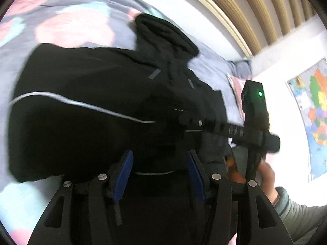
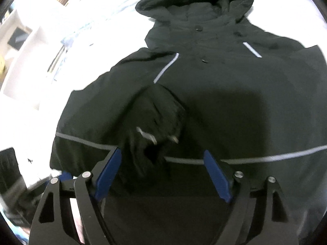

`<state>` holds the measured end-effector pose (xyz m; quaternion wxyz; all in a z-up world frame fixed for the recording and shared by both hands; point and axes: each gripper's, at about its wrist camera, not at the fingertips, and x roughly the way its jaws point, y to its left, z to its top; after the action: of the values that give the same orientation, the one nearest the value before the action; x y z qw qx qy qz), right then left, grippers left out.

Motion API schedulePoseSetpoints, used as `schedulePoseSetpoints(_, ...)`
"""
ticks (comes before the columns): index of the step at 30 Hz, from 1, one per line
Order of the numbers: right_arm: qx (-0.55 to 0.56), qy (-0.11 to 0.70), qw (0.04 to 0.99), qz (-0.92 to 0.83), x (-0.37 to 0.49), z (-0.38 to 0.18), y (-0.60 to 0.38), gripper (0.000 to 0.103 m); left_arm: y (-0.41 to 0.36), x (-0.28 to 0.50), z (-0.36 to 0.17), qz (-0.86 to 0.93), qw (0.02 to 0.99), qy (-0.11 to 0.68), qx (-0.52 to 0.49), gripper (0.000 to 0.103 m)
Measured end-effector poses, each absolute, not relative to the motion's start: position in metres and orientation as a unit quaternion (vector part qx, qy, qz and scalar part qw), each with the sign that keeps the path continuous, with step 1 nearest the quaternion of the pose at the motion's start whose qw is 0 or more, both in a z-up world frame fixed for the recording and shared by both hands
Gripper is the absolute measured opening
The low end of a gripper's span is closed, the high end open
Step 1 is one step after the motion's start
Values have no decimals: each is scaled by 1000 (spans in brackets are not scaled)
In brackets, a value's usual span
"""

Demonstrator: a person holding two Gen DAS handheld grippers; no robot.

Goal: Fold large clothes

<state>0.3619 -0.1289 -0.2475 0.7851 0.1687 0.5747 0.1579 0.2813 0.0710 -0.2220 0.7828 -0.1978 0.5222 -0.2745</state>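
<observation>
a black hooded jacket (image 2: 214, 94) lies spread flat on a bed, front side up, and everything here is placed from it. its hood (image 2: 194, 2) sits at the far end in the right wrist view, with thin reflective stripes across the chest and a long pale band running across the lower body. one sleeve (image 2: 155, 126) is folded in over the jacket's front, its cuff lying near the pale band.

the right claw (image 2: 163, 173) hangs over the jacket's lower body, its blue pads standing wide apart with the sleeve cuff showing between them; the pads press on nothing.

the left claw (image 1: 159, 175) hovers over the jacket's lower edge, its blue pads apart, with only dark cloth beneath them and nothing gripped.

under the jacket the floral bedcover (image 1: 67, 22) shows grey with pink blooms. beyond the jacket's hood stands a slatted wooden headboard (image 1: 251, 14), and off to the jacket's side a coloured map (image 1: 314, 110) hangs on a white wall.
</observation>
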Motion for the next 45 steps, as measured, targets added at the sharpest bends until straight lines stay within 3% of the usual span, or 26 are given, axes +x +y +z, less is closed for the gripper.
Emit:
schedulePoseSetpoints(1, 179, 582, 777, 160, 369, -253, -126, 83, 81, 278, -220, -262, 788, 520, -199, 56)
schedulePoseSetpoints(3, 202, 597, 757, 174, 377, -266, -118, 48, 93, 274, -217, -246, 795, 516, -203, 56)
schedulePoseSetpoints(7, 157, 577, 782, 176, 374, -250, -108, 40, 113, 271, -205, -214, 816, 502, -189, 56)
schedulePoseSetpoints(12, 72, 501, 847, 160, 343, -174, -127, 36, 107, 287, -187, -200, 837, 482, -163, 56)
schedulePoseSetpoints(19, 19, 449, 893, 34, 312, -119, -235, 36, 55, 311, -190, -234, 833, 484, -127, 56)
schedulePoseSetpoints(23, 53, 499, 865, -6, 323, -160, -291, 36, 13, 328, -227, -231, 816, 521, -94, 56)
schedulePoseSetpoints(28, 83, 578, 812, -27, 337, -255, -323, 36, -4, 343, -277, -193, 799, 562, -88, 55)
schedulePoseSetpoints(34, 132, 583, 801, -40, 331, -277, -340, 39, -6, 343, -280, -205, 799, 560, -73, 55)
schedulePoseSetpoints(39, 117, 569, 812, -62, 321, -230, -342, 67, -10, 336, -237, -246, 812, 526, -62, 56)
schedulePoseSetpoints(42, 102, 518, 848, -50, 318, -188, -330, 70, -2, 338, -207, -244, 829, 497, -78, 57)
schedulePoseSetpoints(45, 77, 516, 853, -26, 333, -180, -305, 71, 2, 357, -209, -230, 830, 497, -104, 58)
